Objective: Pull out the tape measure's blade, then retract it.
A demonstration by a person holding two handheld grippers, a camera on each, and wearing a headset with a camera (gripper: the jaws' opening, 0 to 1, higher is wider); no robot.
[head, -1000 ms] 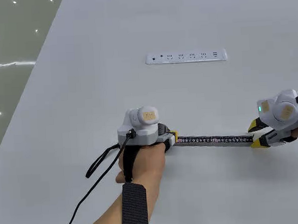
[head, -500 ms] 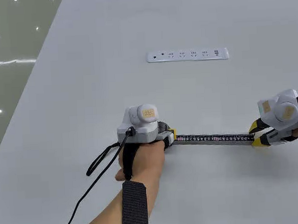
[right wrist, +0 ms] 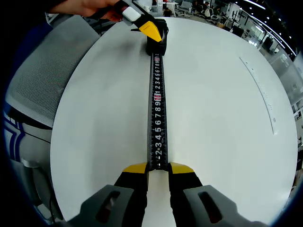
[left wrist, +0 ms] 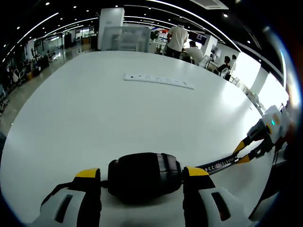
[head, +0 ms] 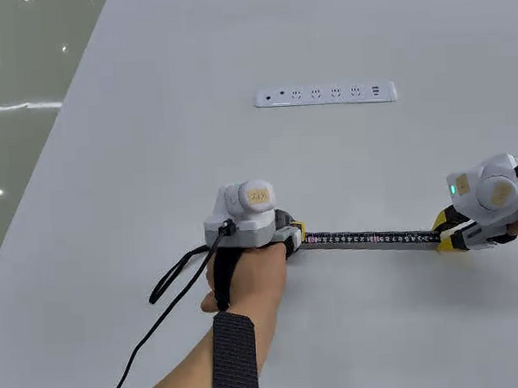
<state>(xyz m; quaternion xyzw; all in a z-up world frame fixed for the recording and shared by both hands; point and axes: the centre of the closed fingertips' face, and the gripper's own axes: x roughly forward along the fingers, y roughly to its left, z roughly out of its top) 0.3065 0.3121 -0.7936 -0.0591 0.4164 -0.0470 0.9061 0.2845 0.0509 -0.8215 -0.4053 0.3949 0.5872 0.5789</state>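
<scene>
My left gripper (left wrist: pixel 142 174) is shut on the black tape measure case (left wrist: pixel 144 176), which rests on the white table (head: pixel 239 143); in the head view this gripper (head: pixel 289 236) sits at centre with the case (head: pixel 285 224) between its yellow-tipped fingers. The blade (head: pixel 370 239) runs out flat to the right, numbers showing, to my right gripper (head: pixel 442 233). In the right gripper view the right gripper (right wrist: pixel 157 167) is shut on the blade's end, and the blade (right wrist: pixel 157 104) stretches away to the case (right wrist: pixel 156 45).
A white power strip (head: pixel 325 95) lies flat on the table, farther back. A black wrist strap and cable (head: pixel 172 281) trail left of my left hand. The table's left edge (head: pixel 59 117) drops to a glossy floor. People stand beyond the far table edge (left wrist: pixel 179 38).
The right gripper has stayed almost in place, holding the blade end; the extended blade length looks nearly unchanged. The left hand and case have not visibly moved.
</scene>
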